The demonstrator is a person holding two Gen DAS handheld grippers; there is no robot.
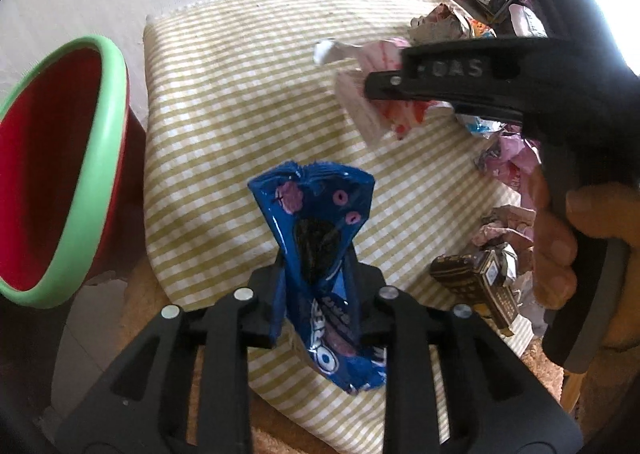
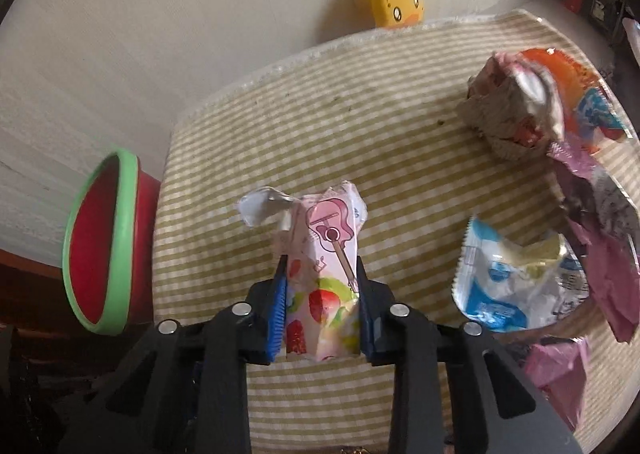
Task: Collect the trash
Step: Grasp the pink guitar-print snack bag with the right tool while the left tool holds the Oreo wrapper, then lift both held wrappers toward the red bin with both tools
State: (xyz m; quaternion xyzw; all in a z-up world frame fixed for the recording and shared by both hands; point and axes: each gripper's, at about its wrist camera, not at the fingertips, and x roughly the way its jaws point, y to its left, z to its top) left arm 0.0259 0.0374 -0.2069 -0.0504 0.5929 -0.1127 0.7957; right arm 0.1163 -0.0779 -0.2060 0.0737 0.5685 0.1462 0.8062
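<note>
Looking through the left wrist view, we see the left gripper point(image 1: 316, 294) at lower centre, clamped on a blue cookie wrapper point(image 1: 316, 254) standing above the striped cloth point(image 1: 240, 94). A red bin with a green rim point(image 1: 60, 174) sits at left. The right gripper point(image 1: 380, 88) enters from the right, a hand point(image 1: 560, 238) on its handle.

In the right wrist view, we note that gripper point(image 2: 320, 294) pinched on a pink strawberry wrapper point(image 2: 324, 262) at centre. More wrappers point(image 2: 520, 286) lie at right, and the bin is at mid left.
</note>
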